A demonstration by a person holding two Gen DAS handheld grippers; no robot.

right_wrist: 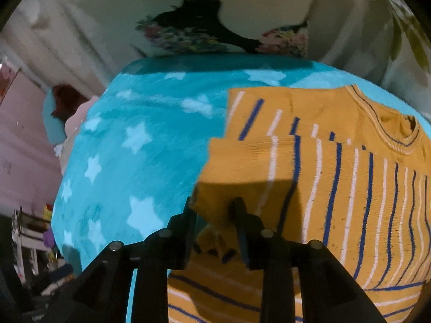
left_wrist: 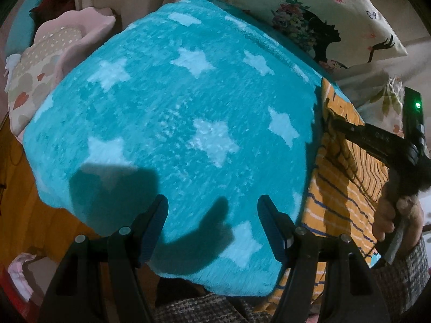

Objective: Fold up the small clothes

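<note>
I have the striped mustard sweater (right_wrist: 336,188) lying on the star-patterned teal blanket (left_wrist: 172,113), toward the blanket's right side as my left wrist view shows it, with its collar toward the printed pillow (left_wrist: 323,24); one sleeve is already folded across the body, its stripes running crosswise to those underneath, so I judge the first fold made. My right gripper (right_wrist: 215,210) points down at the cuff end of that folded sleeve; its jaws stand narrow but parted, the mustard fabric showing between them, and I cannot see the pads pressing on it, so I read the sleeve as laid down rather than held. My left gripper (left_wrist: 212,210) hangs over bare blanket, left of the sweater, jaws wide and holding nothing. Left to do, as I judge it: the other sleeve, which I cannot see clearly from here, and then the body doubled over; a heap of other clothes (left_wrist: 45,62) waits beyond the blanket's far left edge.
</note>
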